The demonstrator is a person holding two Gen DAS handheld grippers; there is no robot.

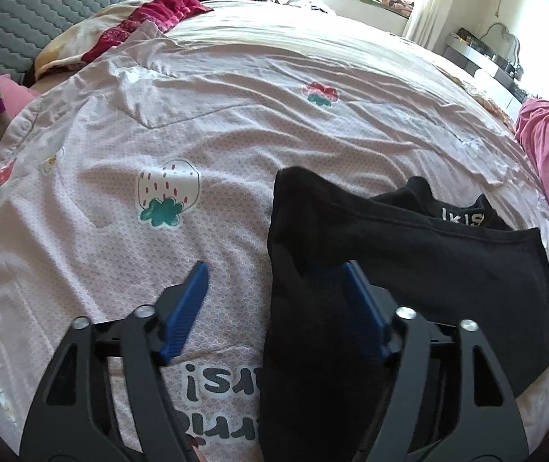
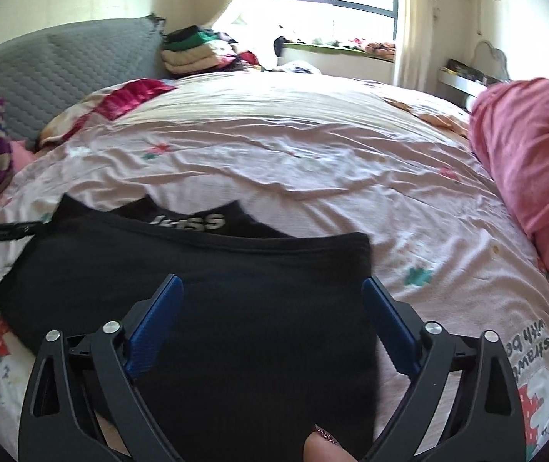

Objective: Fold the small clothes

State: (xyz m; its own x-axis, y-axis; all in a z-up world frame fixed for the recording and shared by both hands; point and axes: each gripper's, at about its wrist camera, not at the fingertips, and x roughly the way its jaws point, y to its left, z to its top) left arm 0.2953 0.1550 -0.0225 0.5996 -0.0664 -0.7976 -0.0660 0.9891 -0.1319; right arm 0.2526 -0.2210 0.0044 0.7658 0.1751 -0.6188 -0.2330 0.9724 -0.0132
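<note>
Black cloth, a small garment (image 1: 409,269) with white lettering on its waistband, lies partly folded on the pale pink strawberry-print bedsheet (image 1: 205,123), toward the near edge of the bed. The left gripper (image 1: 276,281) has its blue fingers spread wide, one over the sheet, the other over the garment's left edge. The right gripper (image 2: 272,296) is likewise wide apart above the garment, holding nothing. A pink pillow (image 2: 532,154) sits to the right; folded clothes (image 2: 193,54) are stacked by the grey headboard (image 2: 62,65).

It was a home bedroom: a strawberry-print bedsheet (image 1: 236,123) beneath a grey quilted headboard (image 2: 62,61), folded clothes (image 2: 193,54) stacked beside that headboard.
</note>
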